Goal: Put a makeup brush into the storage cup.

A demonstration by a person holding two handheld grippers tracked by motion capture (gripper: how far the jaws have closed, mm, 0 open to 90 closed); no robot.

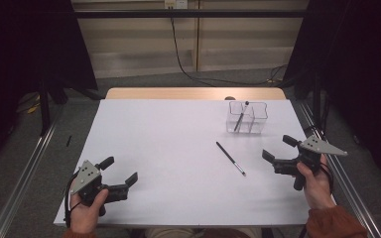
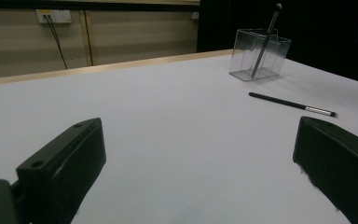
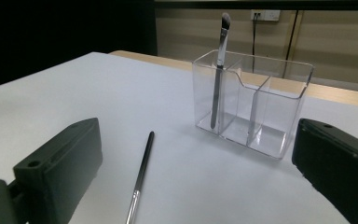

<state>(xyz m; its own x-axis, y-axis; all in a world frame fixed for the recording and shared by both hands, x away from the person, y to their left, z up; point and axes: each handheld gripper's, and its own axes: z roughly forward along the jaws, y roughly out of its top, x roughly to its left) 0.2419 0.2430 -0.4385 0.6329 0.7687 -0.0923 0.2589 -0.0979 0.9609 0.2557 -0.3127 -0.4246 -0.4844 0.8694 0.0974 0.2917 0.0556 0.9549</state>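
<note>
At the near edge of the white worktop (image 1: 168, 148), the left gripper (image 1: 122, 171) sits low in the person's left hand (image 1: 87, 206), near the near-left corner. Its jaws stand wide apart with nothing between them — in the left gripper view they frame bare white surface. Across the worktop, the right gripper (image 1: 277, 148) is held in the right hand (image 1: 315, 186) near the right edge, a little farther out than the left one. Its jaws are likewise spread and grasp nothing, and they point inward toward the middle of the worktop.

Between the two grippers, nearer the right one, a slim black brush (image 1: 230, 158) lies flat on the worktop, set at a slant, with its silver-banded end toward the person. In the right gripper view it lies just ahead of the open jaws, apart from both.

Beyond it, toward the far right of the worktop, stands a clear plastic organiser (image 1: 259, 119) with divided compartments. It is upright and well apart from the lying brush. A second brush (image 1: 241, 115) stands in its left compartment as the high view shows it, leaning with the bristle tip up above the rim.

Farthest off, the worktop's wooden far edge (image 1: 193, 93) shows — behind it a pale wall (image 1: 139, 39) with a dark cable (image 1: 178, 49) hanging down.
</note>
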